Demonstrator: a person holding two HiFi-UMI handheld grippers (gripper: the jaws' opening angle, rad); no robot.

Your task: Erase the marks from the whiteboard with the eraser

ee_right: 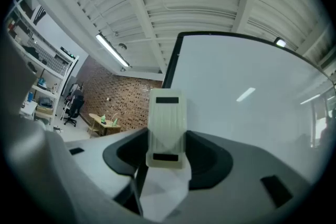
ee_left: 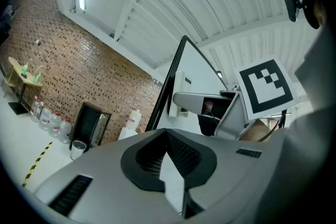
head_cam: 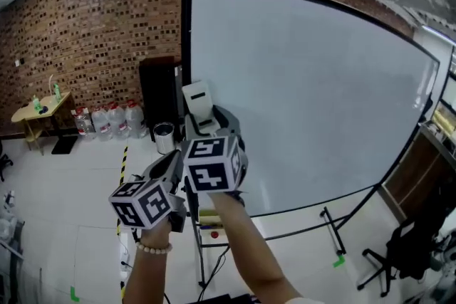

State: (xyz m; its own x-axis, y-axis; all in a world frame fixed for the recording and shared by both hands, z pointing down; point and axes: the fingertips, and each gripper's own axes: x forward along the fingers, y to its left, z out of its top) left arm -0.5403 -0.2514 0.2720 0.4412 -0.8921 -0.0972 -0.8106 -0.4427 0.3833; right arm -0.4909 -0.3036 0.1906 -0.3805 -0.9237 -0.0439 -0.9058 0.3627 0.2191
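Note:
The whiteboard (head_cam: 306,96) fills the right of the head view, and its white face shows no marks. My right gripper (head_cam: 205,126) is raised in front of the board's left part, shut on a cream-white eraser (head_cam: 197,103) that sticks up past its fingertips. In the right gripper view the eraser (ee_right: 167,118) stands upright between the jaws of the right gripper (ee_right: 165,165), with the whiteboard (ee_right: 252,81) behind it. My left gripper (head_cam: 169,166) sits lower and to the left, shut on nothing. The left gripper (ee_left: 169,168) looks toward the eraser (ee_left: 180,93).
A black cabinet (head_cam: 158,92), several water bottles (head_cam: 110,121) and a metal bin (head_cam: 164,137) stand by the brick wall left of the board. A yellow table (head_cam: 39,114) is far left. The board's stand foot (head_cam: 331,231) and an office chair (head_cam: 406,253) are at the lower right.

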